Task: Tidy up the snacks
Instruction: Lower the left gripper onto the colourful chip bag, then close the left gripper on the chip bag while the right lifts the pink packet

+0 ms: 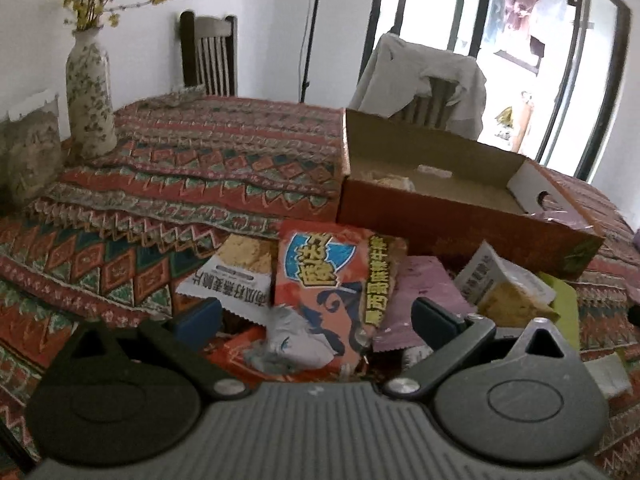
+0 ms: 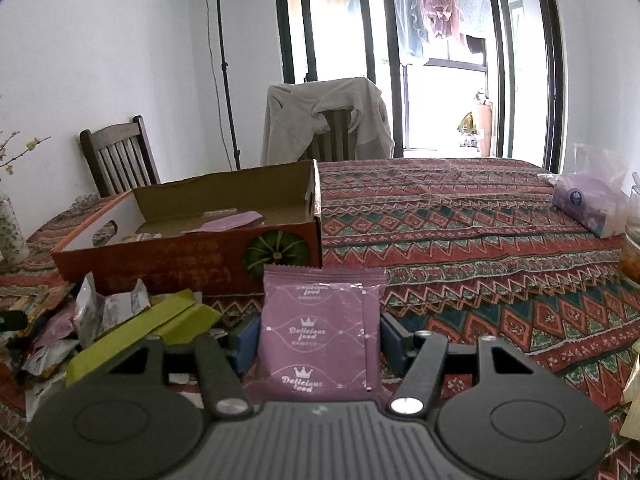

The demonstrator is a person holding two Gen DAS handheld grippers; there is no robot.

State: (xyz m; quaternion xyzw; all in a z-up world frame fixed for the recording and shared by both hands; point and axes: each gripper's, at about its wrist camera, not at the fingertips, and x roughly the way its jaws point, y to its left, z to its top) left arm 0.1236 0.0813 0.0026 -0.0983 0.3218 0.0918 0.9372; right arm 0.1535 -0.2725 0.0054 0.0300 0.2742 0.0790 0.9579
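A pile of snack packets lies on the patterned tablecloth before an open red cardboard box [image 1: 440, 216]. My left gripper [image 1: 316, 320] is open above the pile, its fingers either side of an orange packet [image 1: 324, 292]; a white packet [image 1: 236, 276] and a purple packet [image 1: 420, 292] lie beside it. My right gripper [image 2: 318, 336] is shut on a purple "Delicious food" packet [image 2: 320, 328] and holds it upright in front of the box [image 2: 180, 256]. The box holds a purple packet [image 2: 232, 222] and other snacks.
A flowered vase [image 1: 88, 92] stands at the table's far left. Two chairs [image 2: 116, 156] stand behind the table, one draped with a grey garment [image 2: 320, 120]. A green flat packet [image 2: 152, 328] lies in the pile. A purple tissue pack [image 2: 588, 204] sits at the right.
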